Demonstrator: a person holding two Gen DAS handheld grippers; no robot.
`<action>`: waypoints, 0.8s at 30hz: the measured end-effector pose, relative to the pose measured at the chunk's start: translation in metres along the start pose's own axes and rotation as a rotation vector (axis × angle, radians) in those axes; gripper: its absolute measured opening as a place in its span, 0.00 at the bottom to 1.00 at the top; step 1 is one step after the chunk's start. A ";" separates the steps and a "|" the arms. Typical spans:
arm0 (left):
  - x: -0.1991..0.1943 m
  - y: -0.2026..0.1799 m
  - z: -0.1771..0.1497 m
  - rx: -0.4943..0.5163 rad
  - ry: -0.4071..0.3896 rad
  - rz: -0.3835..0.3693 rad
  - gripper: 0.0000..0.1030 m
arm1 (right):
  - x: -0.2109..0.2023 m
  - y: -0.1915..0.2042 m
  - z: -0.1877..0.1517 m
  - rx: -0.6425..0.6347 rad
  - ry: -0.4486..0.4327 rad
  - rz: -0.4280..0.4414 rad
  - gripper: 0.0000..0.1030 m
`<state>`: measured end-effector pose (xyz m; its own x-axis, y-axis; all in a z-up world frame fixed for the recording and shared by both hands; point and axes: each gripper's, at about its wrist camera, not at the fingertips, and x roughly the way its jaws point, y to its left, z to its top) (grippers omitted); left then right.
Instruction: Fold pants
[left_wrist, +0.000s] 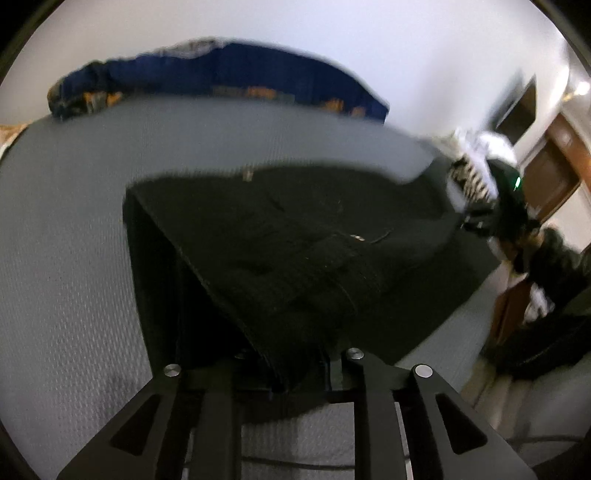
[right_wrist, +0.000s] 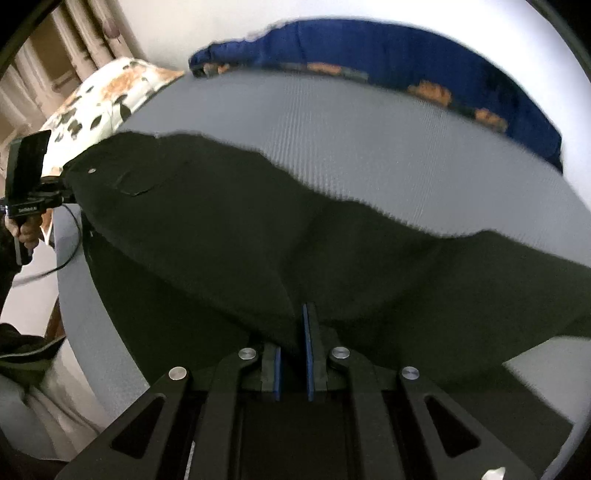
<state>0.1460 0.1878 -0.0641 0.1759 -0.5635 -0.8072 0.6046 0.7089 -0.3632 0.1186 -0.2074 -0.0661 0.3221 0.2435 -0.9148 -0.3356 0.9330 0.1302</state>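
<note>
Black pants (left_wrist: 295, 251) hang lifted above a grey bed surface (left_wrist: 74, 221). My left gripper (left_wrist: 280, 380) is shut on the pants' edge, which drapes over its fingers and hides them. The right gripper shows in the left wrist view (left_wrist: 476, 192) at the pants' far corner. In the right wrist view the pants (right_wrist: 258, 229) stretch from my right gripper (right_wrist: 293, 332), shut on a fold of the cloth between blue pads (right_wrist: 306, 350), to the left gripper (right_wrist: 55, 192) at the far left, at the waist corner by a small button.
A dark blue patterned blanket (left_wrist: 229, 77) lies along the bed's far edge, also in the right wrist view (right_wrist: 406, 55). A floral pillow (right_wrist: 107, 96) sits at the left. Wooden furniture (left_wrist: 554, 162) stands to the right of the bed. The person's hand (right_wrist: 26, 229) holds the left gripper's handle.
</note>
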 end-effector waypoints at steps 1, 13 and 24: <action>0.003 -0.003 -0.005 0.012 0.016 0.016 0.20 | 0.007 0.002 -0.004 -0.003 0.019 -0.004 0.08; -0.005 -0.020 -0.013 0.044 0.041 0.176 0.52 | 0.022 0.008 -0.016 0.024 0.018 -0.049 0.09; -0.082 0.003 -0.032 -0.410 -0.129 0.186 0.71 | 0.022 0.006 -0.017 0.046 -0.015 -0.030 0.09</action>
<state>0.1088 0.2492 -0.0137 0.3630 -0.4408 -0.8209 0.2012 0.8973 -0.3929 0.1090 -0.2008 -0.0921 0.3448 0.2184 -0.9129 -0.2849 0.9510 0.1200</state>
